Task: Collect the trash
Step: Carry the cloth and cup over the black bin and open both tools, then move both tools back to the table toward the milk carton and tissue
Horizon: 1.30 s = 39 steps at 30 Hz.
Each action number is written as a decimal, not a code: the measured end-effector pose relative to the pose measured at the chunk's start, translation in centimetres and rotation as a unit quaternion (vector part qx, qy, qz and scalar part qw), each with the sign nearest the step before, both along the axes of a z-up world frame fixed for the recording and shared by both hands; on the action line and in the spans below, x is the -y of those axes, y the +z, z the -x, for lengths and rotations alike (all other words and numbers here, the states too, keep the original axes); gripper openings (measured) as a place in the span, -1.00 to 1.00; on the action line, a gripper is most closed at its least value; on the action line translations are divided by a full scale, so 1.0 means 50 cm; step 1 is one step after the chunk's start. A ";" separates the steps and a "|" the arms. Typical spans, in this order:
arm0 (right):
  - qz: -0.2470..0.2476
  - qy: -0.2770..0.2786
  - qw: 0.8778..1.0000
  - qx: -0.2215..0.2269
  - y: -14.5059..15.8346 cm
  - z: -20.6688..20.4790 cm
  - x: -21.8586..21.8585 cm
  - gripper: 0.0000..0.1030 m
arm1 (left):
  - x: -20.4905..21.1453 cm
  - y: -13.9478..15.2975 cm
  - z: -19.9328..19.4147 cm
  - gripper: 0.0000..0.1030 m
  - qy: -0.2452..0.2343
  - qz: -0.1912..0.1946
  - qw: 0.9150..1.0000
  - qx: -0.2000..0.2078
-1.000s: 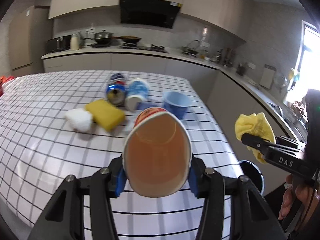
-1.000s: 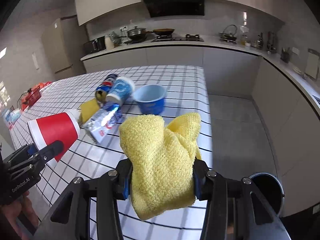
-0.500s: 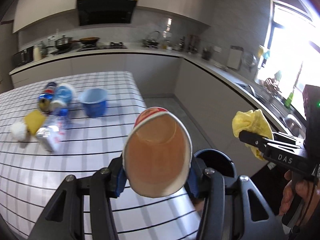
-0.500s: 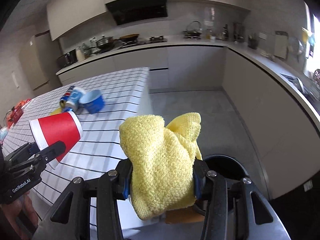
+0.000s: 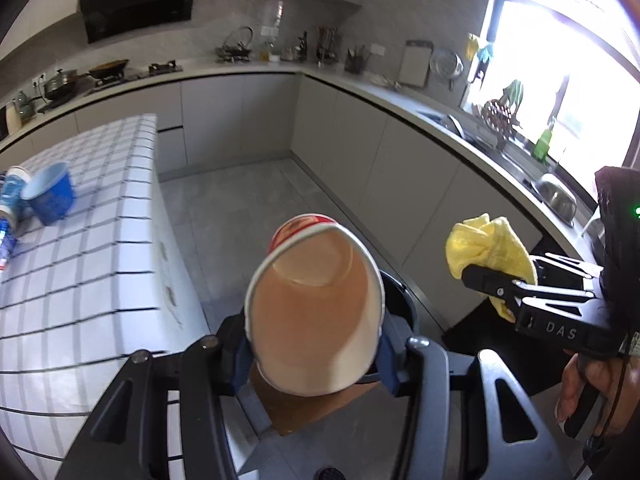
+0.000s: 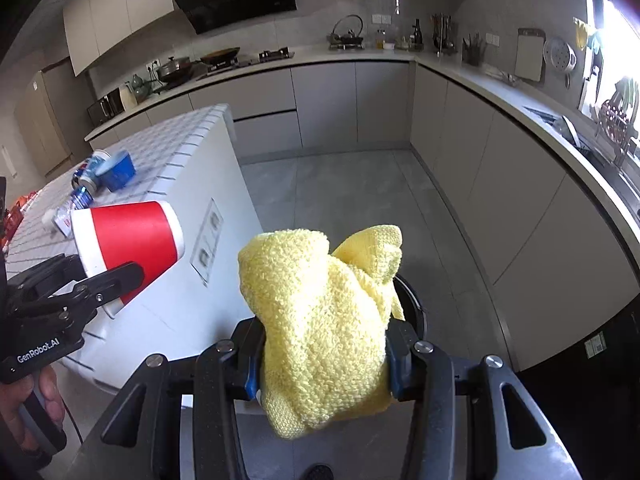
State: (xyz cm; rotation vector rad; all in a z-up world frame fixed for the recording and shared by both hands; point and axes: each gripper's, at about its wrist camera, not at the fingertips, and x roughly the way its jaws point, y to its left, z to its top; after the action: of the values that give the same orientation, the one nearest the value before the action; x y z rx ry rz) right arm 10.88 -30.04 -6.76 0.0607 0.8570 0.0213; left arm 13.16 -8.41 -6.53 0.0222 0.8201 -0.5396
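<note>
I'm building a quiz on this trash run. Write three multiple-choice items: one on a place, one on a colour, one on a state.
1. Where is the blue bowl?
A. on the checked table
B. on the floor
C. in the sink

2. What colour is the cloth in the right tongs?
A. green
B. yellow
C. white

3. How is the paper cup in the left tongs held?
A. upright
B. crushed flat
C. on its side, mouth toward the left camera

Answers: 1 A, it stands on the table beside the cans. 2 B, plain yellow in both views. 3 C, its inside faces the left wrist camera.
</note>
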 end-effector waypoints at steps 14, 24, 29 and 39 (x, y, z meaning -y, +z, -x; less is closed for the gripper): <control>0.019 0.094 0.994 -0.056 -0.160 -0.048 0.097 -0.06 | 0.130 -0.119 -0.031 0.00 -0.011 -0.031 0.998 -0.053; 0.128 0.224 0.961 -0.095 -0.365 -0.139 0.085 1.00 | 0.168 -0.268 -0.132 0.96 0.035 -0.047 0.989 -0.137; 0.145 0.170 0.971 -0.079 -0.381 -0.146 0.126 1.00 | 0.130 -0.252 -0.117 0.97 0.096 -0.055 0.988 -0.111; 0.077 0.092 0.990 -0.072 -0.329 -0.166 0.131 1.00 | 0.139 -0.233 -0.075 0.97 0.114 -0.067 0.986 -0.105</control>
State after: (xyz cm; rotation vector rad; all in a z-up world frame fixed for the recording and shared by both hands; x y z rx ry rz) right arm 19.18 -36.61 -23.19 -0.1649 1.0032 0.1252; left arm 16.93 -15.38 -18.20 -0.0043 1.0493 -0.2721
